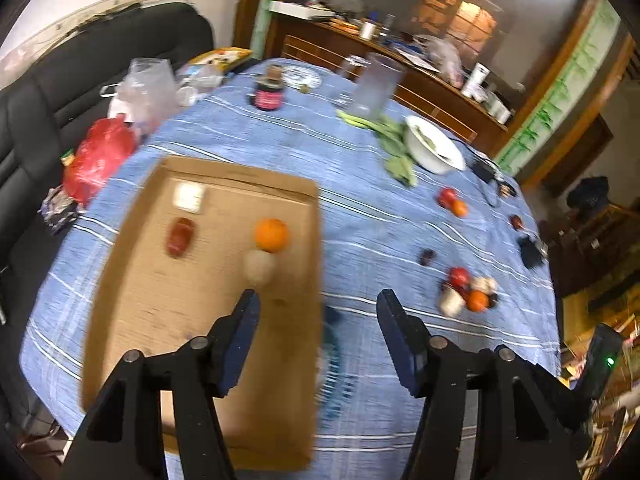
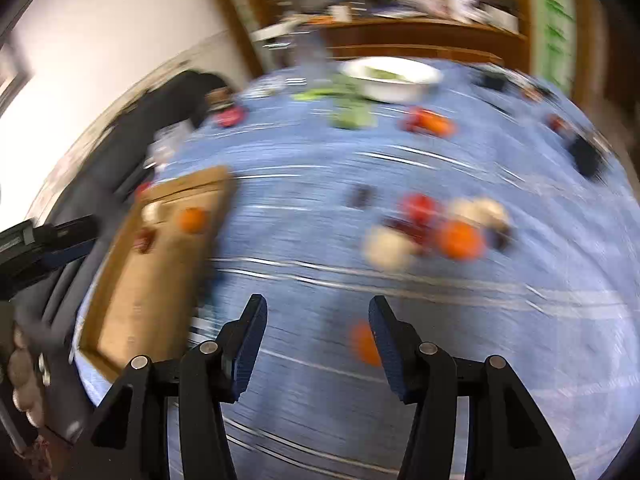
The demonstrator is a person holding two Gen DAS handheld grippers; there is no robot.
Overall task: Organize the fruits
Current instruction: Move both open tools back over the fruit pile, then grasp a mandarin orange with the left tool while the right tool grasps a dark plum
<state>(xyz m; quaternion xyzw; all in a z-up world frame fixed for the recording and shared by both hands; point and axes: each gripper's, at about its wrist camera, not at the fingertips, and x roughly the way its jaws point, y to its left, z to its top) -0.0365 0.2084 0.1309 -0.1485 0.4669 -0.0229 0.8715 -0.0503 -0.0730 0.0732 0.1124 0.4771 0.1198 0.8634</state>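
A flat cardboard tray [image 1: 168,320] lies on the blue striped tablecloth [image 1: 360,216]. In it are an orange [image 1: 272,234], a pale round fruit [image 1: 260,266] and a red fruit [image 1: 181,237]. My left gripper [image 1: 318,304] is open and empty above the tray's right edge. A cluster of red, pale and orange fruits [image 1: 468,292] sits to the right; it also shows in the blurred right wrist view [image 2: 436,232]. My right gripper [image 2: 318,312] is open and empty over the cloth, with a small orange fruit [image 2: 362,344] by its right finger. The tray also shows there [image 2: 160,264].
A white bowl [image 1: 434,144] with greens, leafy greens [image 1: 394,148], a clear cup [image 1: 376,84], a dark jar [image 1: 270,94] and two more fruits [image 1: 454,202] stand farther back. A red bag [image 1: 98,156] and clear bags lie left, by a black sofa [image 1: 60,80]. Dark gadgets lie at the table's right edge.
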